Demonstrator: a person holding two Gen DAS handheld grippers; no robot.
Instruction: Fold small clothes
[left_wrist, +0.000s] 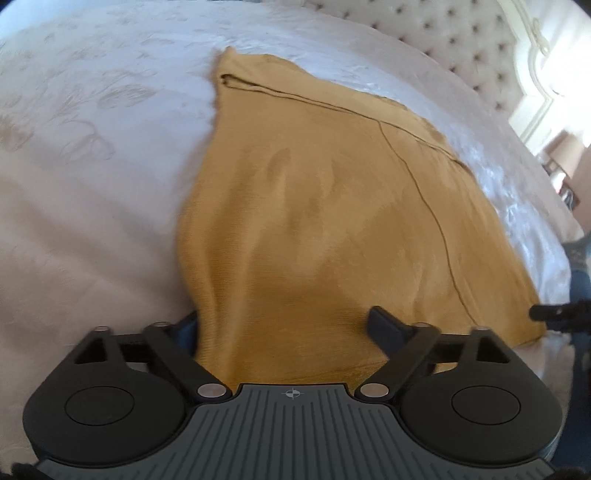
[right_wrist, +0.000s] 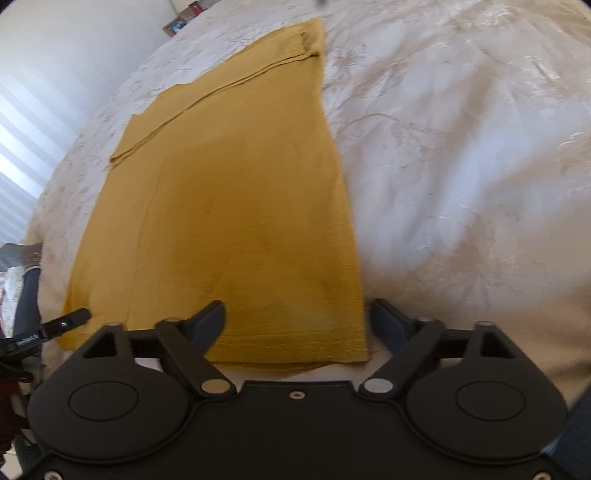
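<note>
Two hand-held grippers face one mustard-yellow garment (left_wrist: 314, 206) spread across a white embroidered bedspread (left_wrist: 92, 147). In the left wrist view, the left hand-held gripper (left_wrist: 288, 325) is spread wide over the cloth's near edge, which drapes across its left finger and hides it. In the right wrist view, the right hand-held gripper (right_wrist: 295, 317) is released too, straddling the near right corner. Judged step: gripping the hem for the next fold. Garment type is unclear.

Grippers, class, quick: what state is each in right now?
Left gripper: open, astride the cloth edge.
Right gripper: open, around the cloth's near corner.
</note>
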